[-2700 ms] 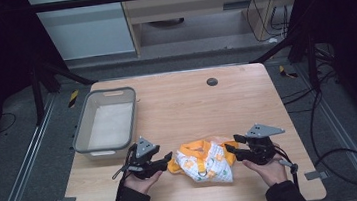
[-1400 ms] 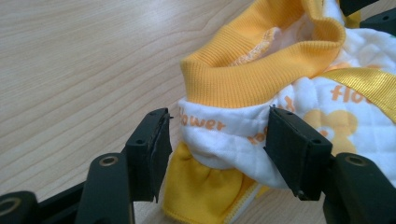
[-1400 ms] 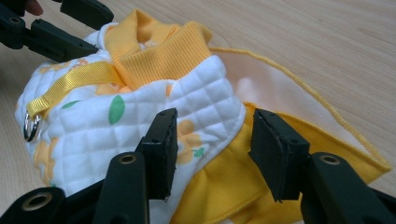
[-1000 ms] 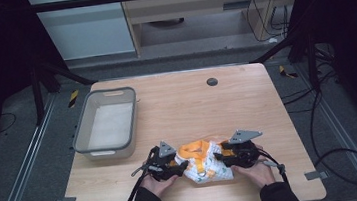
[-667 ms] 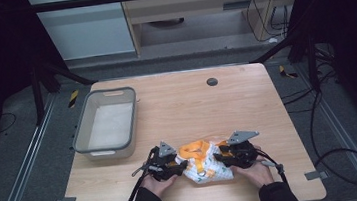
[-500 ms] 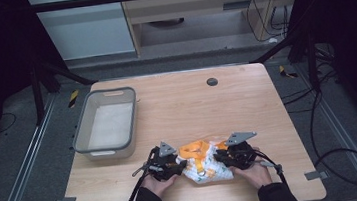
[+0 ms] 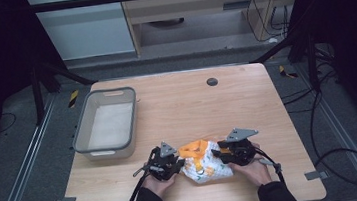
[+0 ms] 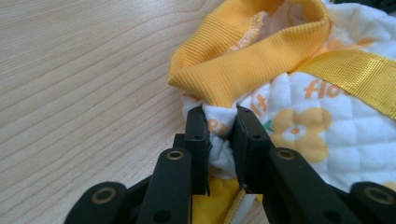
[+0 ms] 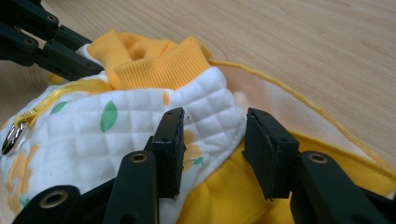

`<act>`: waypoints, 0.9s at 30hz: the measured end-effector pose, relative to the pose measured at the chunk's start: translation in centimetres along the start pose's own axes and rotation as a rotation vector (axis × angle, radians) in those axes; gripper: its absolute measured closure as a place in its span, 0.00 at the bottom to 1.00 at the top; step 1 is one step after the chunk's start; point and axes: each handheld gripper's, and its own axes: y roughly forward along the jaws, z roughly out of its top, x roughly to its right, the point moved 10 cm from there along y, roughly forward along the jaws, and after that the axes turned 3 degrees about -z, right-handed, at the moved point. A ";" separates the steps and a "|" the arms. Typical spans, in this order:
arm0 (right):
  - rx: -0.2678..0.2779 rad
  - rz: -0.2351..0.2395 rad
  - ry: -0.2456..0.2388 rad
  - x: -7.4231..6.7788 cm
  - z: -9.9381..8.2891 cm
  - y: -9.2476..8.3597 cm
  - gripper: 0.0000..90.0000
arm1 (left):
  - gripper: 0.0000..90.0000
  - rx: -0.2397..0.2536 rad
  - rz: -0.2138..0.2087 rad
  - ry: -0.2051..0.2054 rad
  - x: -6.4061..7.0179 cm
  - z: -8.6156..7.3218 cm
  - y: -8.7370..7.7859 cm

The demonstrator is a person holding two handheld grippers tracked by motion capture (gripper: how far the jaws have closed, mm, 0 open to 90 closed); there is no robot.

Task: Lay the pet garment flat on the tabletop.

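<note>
The left gripper [image 8: 219,135] has just closed and pinches a fold of the quilted jacket [image 7: 204,160]. The right gripper [image 9: 212,149] has just opened; its jaws straddle the jacket's edge, not squeezing. Both hands lie low at the worktop's [image 7: 247,103] near edge, closer together than 2.7 seconds ago, bunching the jacket tighter.
</note>
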 end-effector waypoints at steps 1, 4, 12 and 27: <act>-0.005 0.000 -0.003 0.0 -0.1 0.1 0.64 | 0.88 -0.001 0.000 0.001 0.0 0.0 0.0; -0.002 -0.006 -0.005 0.2 0.0 0.0 0.61 | 0.90 -0.003 0.000 0.001 0.1 0.0 0.0; -0.025 -0.011 -0.001 0.7 -0.5 0.2 0.61 | 0.92 -0.002 0.005 0.010 0.1 0.0 0.0; -0.033 -0.002 -0.006 0.0 -0.3 -1.3 0.93 | 0.93 0.073 -0.010 0.003 0.6 1.4 -1.9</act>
